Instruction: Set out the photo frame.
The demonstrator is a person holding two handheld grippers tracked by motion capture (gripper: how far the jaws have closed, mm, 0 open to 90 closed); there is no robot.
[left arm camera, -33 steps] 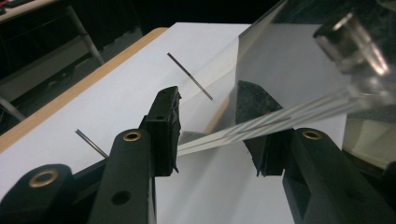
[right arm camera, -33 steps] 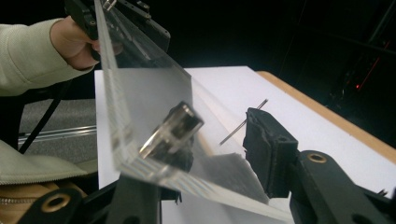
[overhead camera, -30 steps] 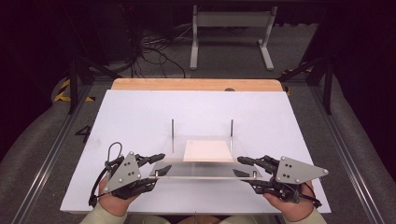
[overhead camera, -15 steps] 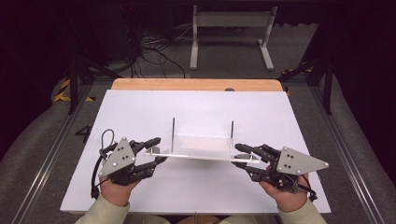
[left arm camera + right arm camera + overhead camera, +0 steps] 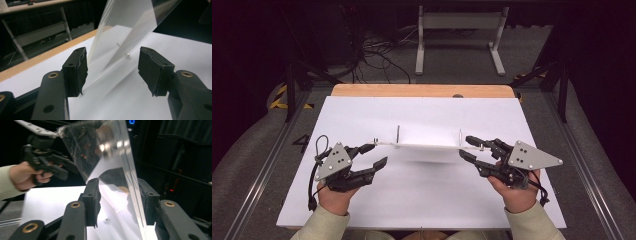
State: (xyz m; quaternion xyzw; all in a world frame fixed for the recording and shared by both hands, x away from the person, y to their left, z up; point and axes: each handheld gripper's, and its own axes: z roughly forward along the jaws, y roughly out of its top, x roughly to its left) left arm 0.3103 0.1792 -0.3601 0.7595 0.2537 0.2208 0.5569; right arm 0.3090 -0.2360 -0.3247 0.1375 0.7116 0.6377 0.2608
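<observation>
Two sets of tongs work one clear, flat plastic sheet (image 5: 427,145) on the white surface (image 5: 422,200), and the pair of thin upright metal pins (image 5: 398,132) serves as the marker here.

Left of the pins and a little nearer the person, the left tongs (image 5: 379,153) stand apart. Their jaws have just been opening, and the left gripper view puts the sheet (image 5: 130,22) ahead of the pads (image 5: 75,72), not between them. A second ago this side was closed on the sheet's left end, so that end is now let go.

The sheet itself has come away from the person and now lies across the front of the pins, seen edge-on from above, with a soft shadow on the surface below it.

Right of the pins, the right tongs (image 5: 464,146) straddle the sheet's right end (image 5: 100,150), a pad on either side. Whether they press on it I cannot tell.

Judged from this, the sheet is being handed over to the pins, with the right side's release probably next.
</observation>
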